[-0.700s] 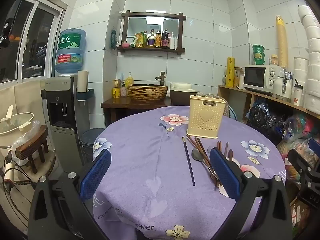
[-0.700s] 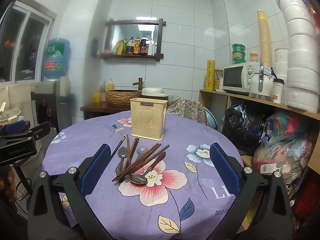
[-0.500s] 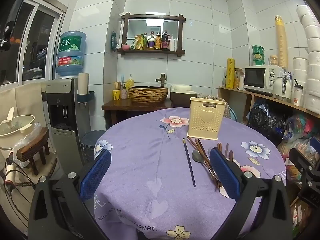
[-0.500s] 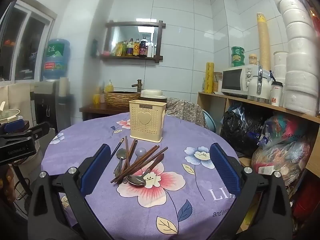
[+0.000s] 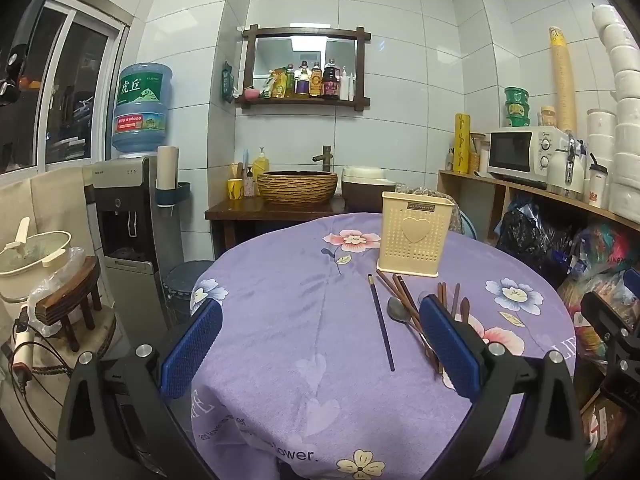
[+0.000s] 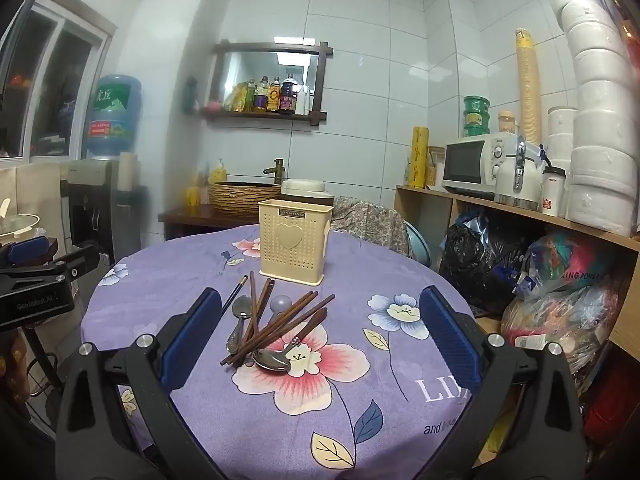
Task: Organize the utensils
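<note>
A cream perforated utensil holder (image 6: 294, 242) with a heart on its front stands upright on the purple flowered tablecloth (image 6: 360, 392). In front of it lies a loose pile of brown chopsticks (image 6: 280, 326) with metal spoons (image 6: 272, 360). One dark chopstick (image 5: 381, 328) lies apart to the left of the pile. The holder also shows in the left wrist view (image 5: 414, 239). My right gripper (image 6: 320, 338) is open and empty, above the table just short of the pile. My left gripper (image 5: 320, 346) is open and empty, above the table's left part.
The round table drops off on all sides. A wooden shelf with a microwave (image 6: 470, 164) and full bags (image 6: 560, 280) stands to the right. A water dispenser (image 5: 128, 216) and a stool (image 5: 68, 300) stand to the left. A sink counter (image 5: 280, 210) is behind the table.
Both grippers have drifted slightly, the right one edging a little closer over the pile. Both stay open. Nothing on the table has moved.
</note>
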{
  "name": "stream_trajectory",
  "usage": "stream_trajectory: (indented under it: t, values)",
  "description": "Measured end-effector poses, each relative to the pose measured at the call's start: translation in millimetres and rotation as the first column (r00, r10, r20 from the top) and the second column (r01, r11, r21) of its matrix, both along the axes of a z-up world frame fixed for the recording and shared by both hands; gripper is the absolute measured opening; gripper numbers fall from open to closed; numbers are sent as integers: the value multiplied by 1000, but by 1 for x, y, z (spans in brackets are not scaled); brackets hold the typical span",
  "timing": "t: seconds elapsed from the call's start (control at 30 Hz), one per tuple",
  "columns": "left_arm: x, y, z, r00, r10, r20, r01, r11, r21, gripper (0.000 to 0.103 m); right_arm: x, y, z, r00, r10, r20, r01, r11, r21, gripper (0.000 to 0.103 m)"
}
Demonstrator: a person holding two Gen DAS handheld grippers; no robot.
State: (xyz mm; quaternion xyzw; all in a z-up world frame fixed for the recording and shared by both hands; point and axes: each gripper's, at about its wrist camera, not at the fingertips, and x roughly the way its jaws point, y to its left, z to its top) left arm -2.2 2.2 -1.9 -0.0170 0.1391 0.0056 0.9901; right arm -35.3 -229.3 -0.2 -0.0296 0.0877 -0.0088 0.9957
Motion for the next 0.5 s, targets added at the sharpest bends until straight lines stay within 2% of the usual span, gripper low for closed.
stream_trajectory:
  t: [0.5]
  values:
    - [0,0,2,1000,0,0,0,1000,3,98,-2,-1,4,1000,-1,4,1,1000,-8,97]
